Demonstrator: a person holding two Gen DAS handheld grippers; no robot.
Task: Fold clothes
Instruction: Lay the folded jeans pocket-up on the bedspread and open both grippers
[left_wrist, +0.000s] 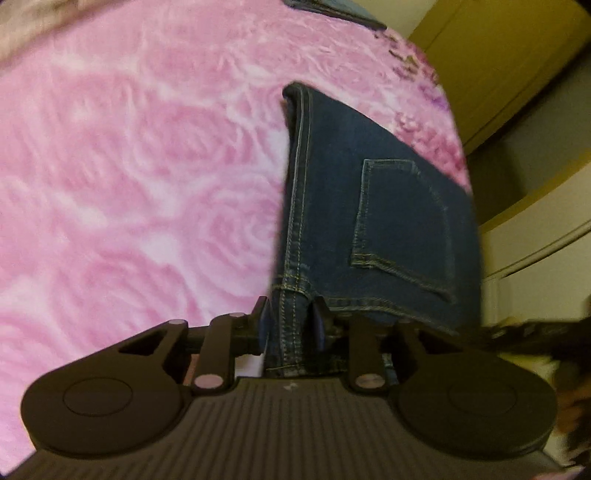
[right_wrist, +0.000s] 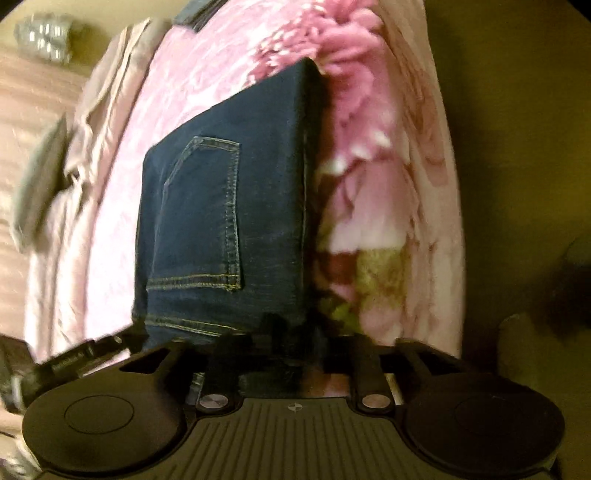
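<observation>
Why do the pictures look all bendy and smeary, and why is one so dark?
Left wrist view: the fisheye lens bows the pink rose blanket into a dome; the jeans have sharp stitching, with smear at the right edge. Right wrist view: dimmer and yellowish, the jeans and flowered blanket streaked by motion blur, the corners black.

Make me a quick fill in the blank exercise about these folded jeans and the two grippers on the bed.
The folded jeans lie on a blanket whose main colour is ____.
The patch stitched on the top face of the jeans is a back ____.
The left gripper has the jeans' stitched edge ____ its fingers.
The right gripper is at the jeans' ____ edge.

Missing words: pink; pocket; between; near
</observation>
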